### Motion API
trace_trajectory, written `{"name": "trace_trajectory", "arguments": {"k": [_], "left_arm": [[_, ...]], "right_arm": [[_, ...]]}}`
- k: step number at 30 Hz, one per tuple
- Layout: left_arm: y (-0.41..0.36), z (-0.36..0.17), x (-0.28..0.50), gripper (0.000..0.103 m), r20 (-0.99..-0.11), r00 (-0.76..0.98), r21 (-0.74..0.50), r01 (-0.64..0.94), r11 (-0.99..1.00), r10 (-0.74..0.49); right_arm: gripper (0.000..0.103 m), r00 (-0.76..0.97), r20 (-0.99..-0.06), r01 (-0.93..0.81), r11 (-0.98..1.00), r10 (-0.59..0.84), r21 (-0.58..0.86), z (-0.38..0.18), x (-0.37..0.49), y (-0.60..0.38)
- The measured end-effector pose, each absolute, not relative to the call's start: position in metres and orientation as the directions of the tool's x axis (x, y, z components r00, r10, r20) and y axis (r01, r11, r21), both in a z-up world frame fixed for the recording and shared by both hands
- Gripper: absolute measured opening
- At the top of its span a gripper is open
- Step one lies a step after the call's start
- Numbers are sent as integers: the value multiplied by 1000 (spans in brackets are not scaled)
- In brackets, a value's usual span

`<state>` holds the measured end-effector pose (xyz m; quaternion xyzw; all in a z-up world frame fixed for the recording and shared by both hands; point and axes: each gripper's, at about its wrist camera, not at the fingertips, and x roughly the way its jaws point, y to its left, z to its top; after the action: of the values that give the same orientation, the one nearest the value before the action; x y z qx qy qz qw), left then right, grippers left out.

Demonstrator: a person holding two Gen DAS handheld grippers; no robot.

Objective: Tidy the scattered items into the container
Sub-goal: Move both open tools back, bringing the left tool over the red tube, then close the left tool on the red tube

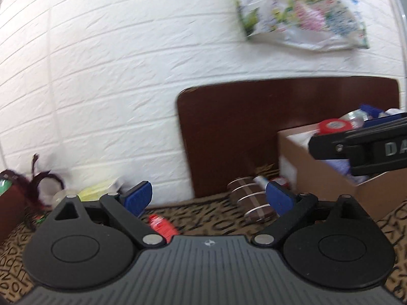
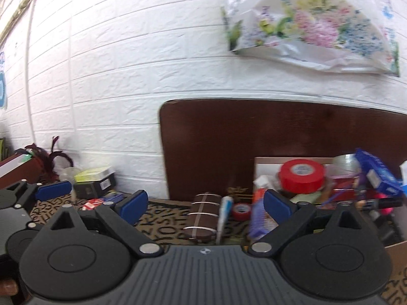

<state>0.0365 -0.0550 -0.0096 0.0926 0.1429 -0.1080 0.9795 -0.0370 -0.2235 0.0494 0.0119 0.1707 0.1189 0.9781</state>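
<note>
The box [image 2: 396, 251] is set at the right, against a brown board [image 2: 279, 147], and is already heaped with tape rolls and packets. A striped case [image 2: 203, 218], a tube [image 2: 225, 216] and a red packet [image 1: 162, 226] are left scattered on the patterned table [image 2: 162, 216]. The left hand-held gripper [image 1: 208, 198] and the right hand-held gripper [image 2: 206, 203] are held wide and empty, presumably for the next pick.

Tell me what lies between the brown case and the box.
In the right wrist view, a white tube and small red tape roll lie between the brown case and box.
</note>
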Motion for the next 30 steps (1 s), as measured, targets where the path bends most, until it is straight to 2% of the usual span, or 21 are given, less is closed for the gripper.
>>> {"name": "trace_trajectory", "arguments": {"k": [11, 22, 30], "left_arm": [[-47, -52, 74, 99, -416, 909, 189, 88, 978, -1], [-63, -73, 113, 99, -471, 867, 253, -44, 966, 163], [-65, -92, 147, 98, -580, 766, 253, -157, 955, 279]], "right_arm": [[99, 891, -370, -267, 963, 262, 39, 32, -30, -186], [100, 885, -406, -229, 972, 227, 44, 12, -15, -197], [101, 884, -413, -223, 974, 219, 40, 10, -11, -209]]}}
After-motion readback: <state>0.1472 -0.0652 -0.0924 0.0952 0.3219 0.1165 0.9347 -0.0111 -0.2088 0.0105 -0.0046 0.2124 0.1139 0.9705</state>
